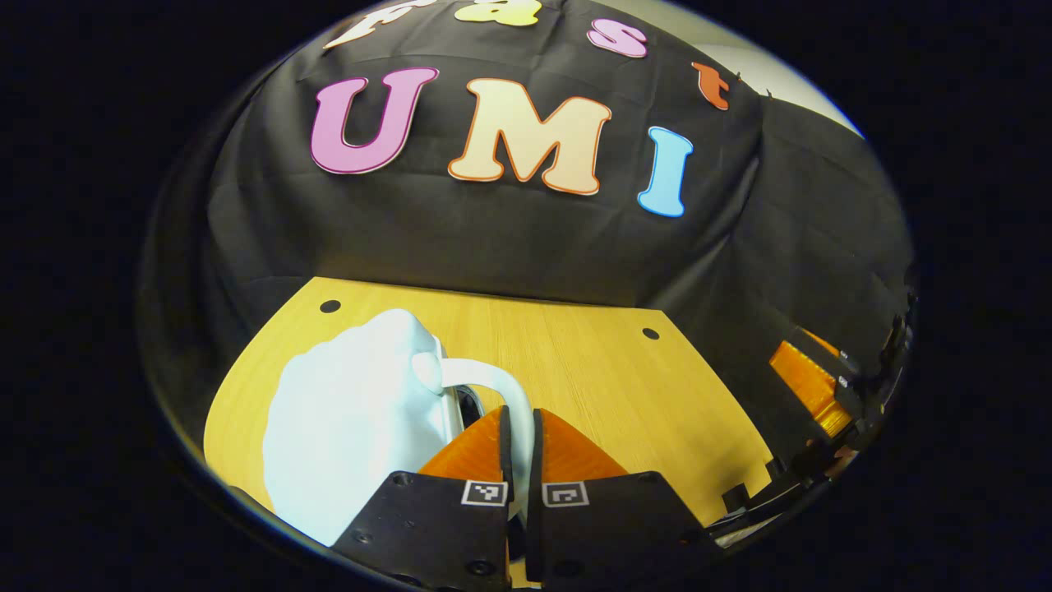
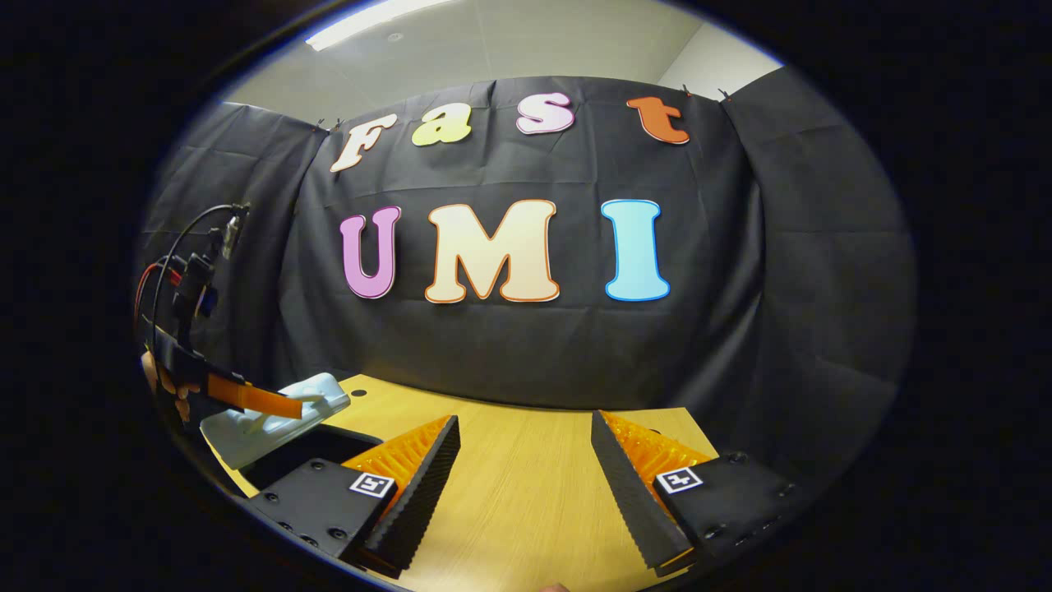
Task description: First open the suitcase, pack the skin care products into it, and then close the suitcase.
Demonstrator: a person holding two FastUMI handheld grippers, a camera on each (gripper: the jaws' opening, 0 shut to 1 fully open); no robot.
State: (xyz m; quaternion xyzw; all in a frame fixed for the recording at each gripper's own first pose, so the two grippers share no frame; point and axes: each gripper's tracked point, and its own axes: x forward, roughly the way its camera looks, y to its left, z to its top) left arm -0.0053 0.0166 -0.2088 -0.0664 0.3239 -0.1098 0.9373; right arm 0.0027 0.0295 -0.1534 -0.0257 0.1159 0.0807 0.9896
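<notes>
Left hand-held gripper (image 1: 519, 444): narrow, clamped on thin handle (image 1: 501, 382) of white suitcase (image 1: 353, 411). Shell bulges just left of the fingers, handle arcing forward between them. In right gripper view, suitcase (image 2: 246, 432) at far-left edge of counter (image 2: 526, 510), long axis roughly across the view, near edge tilted up, dark gap below; probably lid lifting, can't confirm. Right hand-held gripper (image 2: 526, 460): wide, empty, well apart to the right. Left hand nearer. Smooth, glossy, rounded moulded shell. No skin care products spotted.
</notes>
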